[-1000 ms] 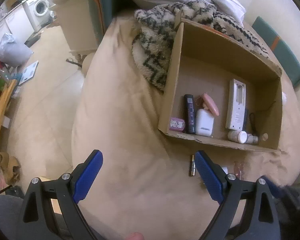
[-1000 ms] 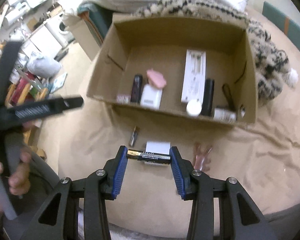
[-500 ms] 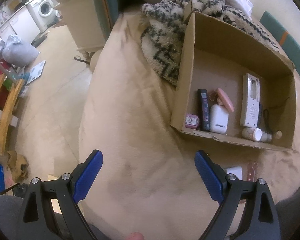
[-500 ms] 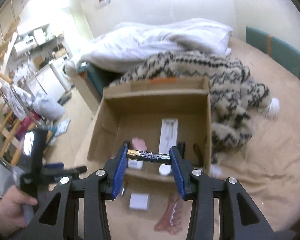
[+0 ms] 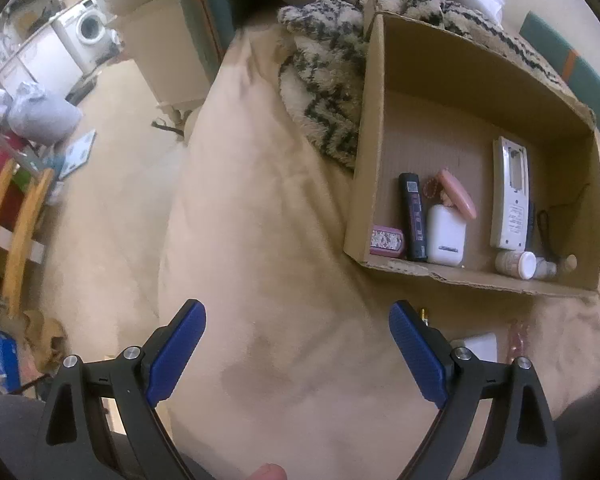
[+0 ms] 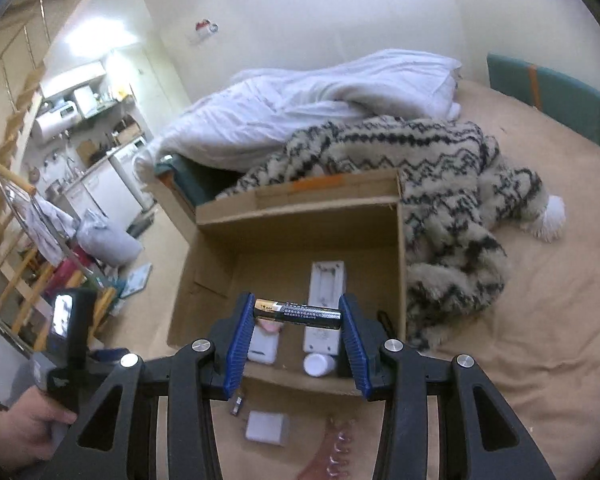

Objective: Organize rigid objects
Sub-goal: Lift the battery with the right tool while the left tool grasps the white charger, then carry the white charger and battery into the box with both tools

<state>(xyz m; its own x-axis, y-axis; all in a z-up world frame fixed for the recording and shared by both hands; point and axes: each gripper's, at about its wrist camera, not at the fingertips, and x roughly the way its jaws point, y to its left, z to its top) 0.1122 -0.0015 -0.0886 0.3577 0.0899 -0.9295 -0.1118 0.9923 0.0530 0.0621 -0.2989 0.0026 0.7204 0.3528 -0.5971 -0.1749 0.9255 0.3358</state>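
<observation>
The right gripper [image 6: 298,316] holds a black and gold battery [image 6: 298,314] crosswise, clamped end to end between its blue pads [image 6: 236,344], above the near side of an open cardboard box [image 6: 300,236] on a tan bedspread [image 6: 540,320]. The left gripper [image 5: 298,344] hangs with its jaws spread wide and nothing between them, over bare bedspread just left of the box.

Inside the box (items lined along the near wall) lie a small pink case [image 5: 387,241], a black stick-shaped device [image 5: 414,218], a white charger [image 5: 446,235], a pink oval object [image 5: 458,194], a long white remote [image 5: 510,194] and a small white-capped jar [image 5: 516,264].

On the bedspread in front of the box sit a second small battery [image 6: 237,404], a white square block [image 6: 267,427] and a clear pink hair clip [image 6: 332,452]. A fuzzy zigzag blanket [image 6: 440,200] lies against the box's far and right sides.
</observation>
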